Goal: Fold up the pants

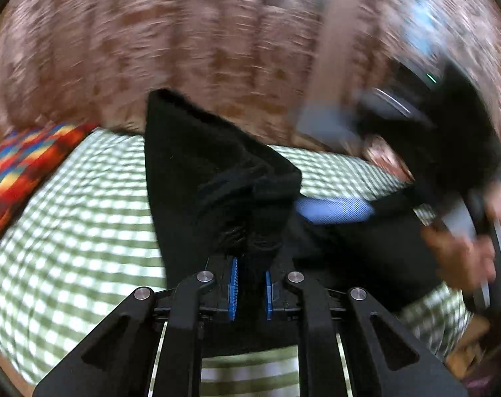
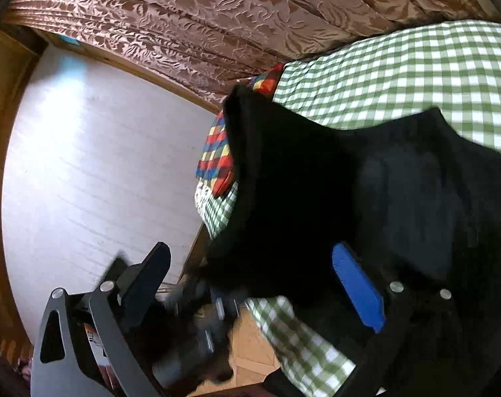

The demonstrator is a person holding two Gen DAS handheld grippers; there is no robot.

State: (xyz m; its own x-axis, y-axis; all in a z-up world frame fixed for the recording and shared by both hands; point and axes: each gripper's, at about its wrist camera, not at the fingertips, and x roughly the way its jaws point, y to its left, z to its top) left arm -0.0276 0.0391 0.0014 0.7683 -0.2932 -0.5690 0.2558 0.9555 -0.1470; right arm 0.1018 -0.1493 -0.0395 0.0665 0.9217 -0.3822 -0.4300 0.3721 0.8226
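The black pants (image 1: 217, 178) lie on a bed with a green-checked sheet (image 1: 85, 218). My left gripper (image 1: 252, 284) is shut on a bunched fold of the pants, which rises in a peak in front of it. My right gripper (image 1: 336, 210) shows blurred at the right of the left wrist view, held by a hand (image 1: 459, 251), its blue pads over the pants. In the right wrist view the right gripper (image 2: 250, 284) stands wide open, with the pants (image 2: 349, 198) draped between its fingers (image 2: 356, 284) and covering the lower right.
A bright multicoloured checked cushion (image 1: 25, 168) lies at the bed's far left and shows in the right wrist view (image 2: 217, 155). A brown patterned curtain (image 2: 217, 16) hangs behind the bed. A white wall (image 2: 101, 165) and a wooden floor (image 2: 250, 347) border the bed edge.
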